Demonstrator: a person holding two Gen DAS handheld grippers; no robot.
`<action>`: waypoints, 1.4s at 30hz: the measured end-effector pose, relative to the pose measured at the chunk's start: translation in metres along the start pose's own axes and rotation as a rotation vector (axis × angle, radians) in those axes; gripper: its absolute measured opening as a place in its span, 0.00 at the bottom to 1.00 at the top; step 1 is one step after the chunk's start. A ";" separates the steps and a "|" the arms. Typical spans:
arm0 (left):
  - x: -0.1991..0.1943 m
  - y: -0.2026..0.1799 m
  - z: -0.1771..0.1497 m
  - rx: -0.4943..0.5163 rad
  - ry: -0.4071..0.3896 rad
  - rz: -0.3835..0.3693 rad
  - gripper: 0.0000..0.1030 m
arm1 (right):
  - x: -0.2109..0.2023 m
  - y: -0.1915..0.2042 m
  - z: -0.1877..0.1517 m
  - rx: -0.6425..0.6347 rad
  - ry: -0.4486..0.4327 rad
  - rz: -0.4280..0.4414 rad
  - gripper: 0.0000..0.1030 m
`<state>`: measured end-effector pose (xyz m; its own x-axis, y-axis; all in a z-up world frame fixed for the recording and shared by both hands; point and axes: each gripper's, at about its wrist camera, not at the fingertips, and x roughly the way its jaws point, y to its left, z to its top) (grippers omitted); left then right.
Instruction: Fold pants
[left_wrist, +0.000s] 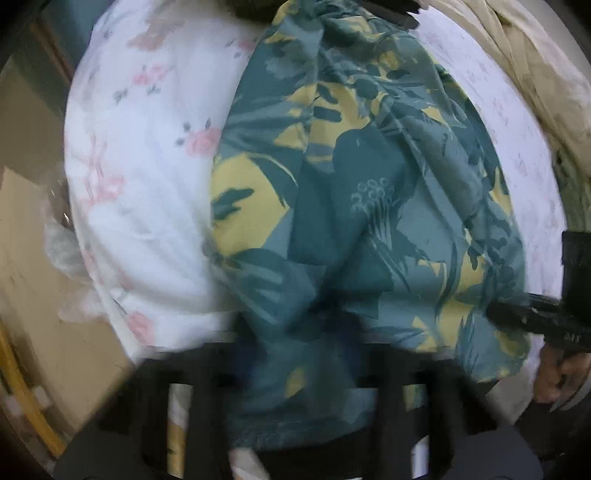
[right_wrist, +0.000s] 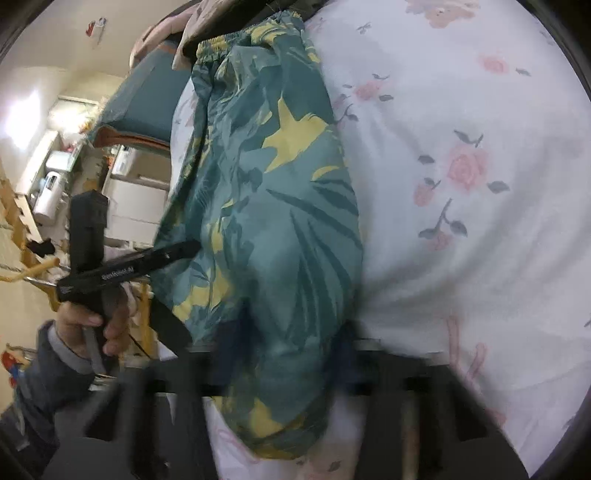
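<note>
Left wrist view: pants (left_wrist: 362, 206) fill centre frame over bed (left_wrist: 147, 192); left tongs (left_wrist: 295, 354) pinch hem at bottom. Right tongs (right_wrist: 284, 354) pinch pants too.

A white rose-print bedsheet (right_wrist: 461, 147), a beige cloth (left_wrist: 535, 74), a teal pillow (right_wrist: 147, 103).

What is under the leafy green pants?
The pants lie on a white sheet with pink roses, seen all around them. Whatever sits directly beneath the pants is covered.
</note>
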<state>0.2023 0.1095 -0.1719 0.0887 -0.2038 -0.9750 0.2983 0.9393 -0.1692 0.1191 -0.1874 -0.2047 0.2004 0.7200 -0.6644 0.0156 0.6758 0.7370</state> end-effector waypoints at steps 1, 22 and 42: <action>-0.001 -0.002 0.004 -0.001 0.009 -0.008 0.03 | 0.001 0.003 0.000 -0.015 0.009 -0.002 0.06; -0.043 -0.138 -0.104 -0.337 0.038 -0.233 0.03 | -0.133 -0.008 -0.010 0.065 0.090 0.027 0.05; -0.032 -0.192 -0.126 -0.138 -0.054 0.069 0.47 | -0.109 0.015 -0.031 -0.207 0.106 -0.358 0.11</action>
<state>0.0225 -0.0292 -0.1263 0.1567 -0.1485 -0.9764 0.1563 0.9799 -0.1240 0.0667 -0.2510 -0.1253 0.1156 0.4390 -0.8910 -0.1335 0.8958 0.4240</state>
